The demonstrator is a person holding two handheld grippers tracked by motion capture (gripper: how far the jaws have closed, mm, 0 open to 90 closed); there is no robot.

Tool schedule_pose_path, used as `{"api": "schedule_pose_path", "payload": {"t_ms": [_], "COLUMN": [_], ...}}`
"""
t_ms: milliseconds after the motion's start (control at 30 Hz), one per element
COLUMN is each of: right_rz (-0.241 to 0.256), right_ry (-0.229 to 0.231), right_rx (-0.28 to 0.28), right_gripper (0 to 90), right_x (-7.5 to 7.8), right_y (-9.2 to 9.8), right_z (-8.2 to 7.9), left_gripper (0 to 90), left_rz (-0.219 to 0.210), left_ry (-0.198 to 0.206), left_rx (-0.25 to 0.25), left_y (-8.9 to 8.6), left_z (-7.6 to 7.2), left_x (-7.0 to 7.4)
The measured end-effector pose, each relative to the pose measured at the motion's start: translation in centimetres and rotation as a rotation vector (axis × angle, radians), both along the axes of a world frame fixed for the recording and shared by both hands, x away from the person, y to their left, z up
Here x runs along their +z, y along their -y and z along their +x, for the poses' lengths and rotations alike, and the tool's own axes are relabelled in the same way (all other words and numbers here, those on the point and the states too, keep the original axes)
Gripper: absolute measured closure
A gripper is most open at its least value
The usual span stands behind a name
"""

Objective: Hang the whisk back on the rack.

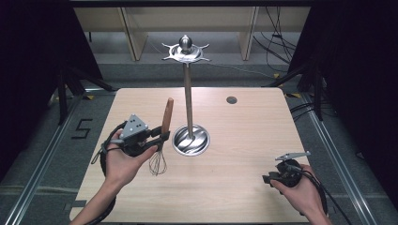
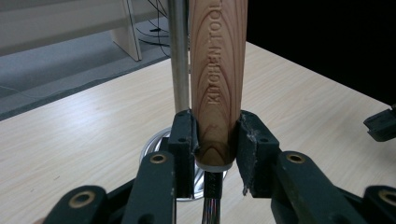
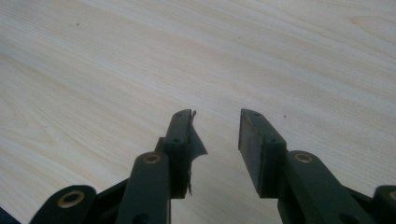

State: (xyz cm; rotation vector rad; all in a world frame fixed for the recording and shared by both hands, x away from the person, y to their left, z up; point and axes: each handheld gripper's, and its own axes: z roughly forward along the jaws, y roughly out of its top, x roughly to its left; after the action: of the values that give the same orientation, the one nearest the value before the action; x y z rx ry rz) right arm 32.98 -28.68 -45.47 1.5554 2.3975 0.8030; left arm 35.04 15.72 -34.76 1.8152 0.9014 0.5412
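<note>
Left gripper view shows the left gripper (image 2: 217,140) clamping the whisk (image 2: 218,79) handle's low end, so it could swing against the stand (image 2: 179,56), while the right gripper (image 3: 215,128) idles with its 2 jaws parted.

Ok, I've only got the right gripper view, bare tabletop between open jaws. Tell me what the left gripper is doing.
Observer: The left gripper is shut on the whisk, clamped on its wooden handle.
Operator: Give me its orientation.
Observer: Handle up, wire loops hanging down near the table.
Operator: Say what's near it.
Observer: A metal hanging stand stands just beyond it, round base on the table, with a hooked crown on top.
Operator: Read me the handle.
Observer: It is stamped KITCHEN TOOL, the end cut off by the left gripper view's edge.
</note>
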Motion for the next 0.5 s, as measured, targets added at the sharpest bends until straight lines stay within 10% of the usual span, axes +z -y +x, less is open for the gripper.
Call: {"api": "schedule_pose_path", "payload": {"t_ms": [500], "right_rz": [0.005], "right_ry": [-0.005], "right_rx": [-0.015], "right_gripper": [63.6], "right_x": [0.1], "right_y": [-0.1], "right_z": [-0.1], "left_gripper": [68.6], "left_rz": [-0.029], "left_ry": [0.032], "left_rx": [0.036], "left_y": [-2.2], "left_z": [0.7], "left_x": [1.3]}}
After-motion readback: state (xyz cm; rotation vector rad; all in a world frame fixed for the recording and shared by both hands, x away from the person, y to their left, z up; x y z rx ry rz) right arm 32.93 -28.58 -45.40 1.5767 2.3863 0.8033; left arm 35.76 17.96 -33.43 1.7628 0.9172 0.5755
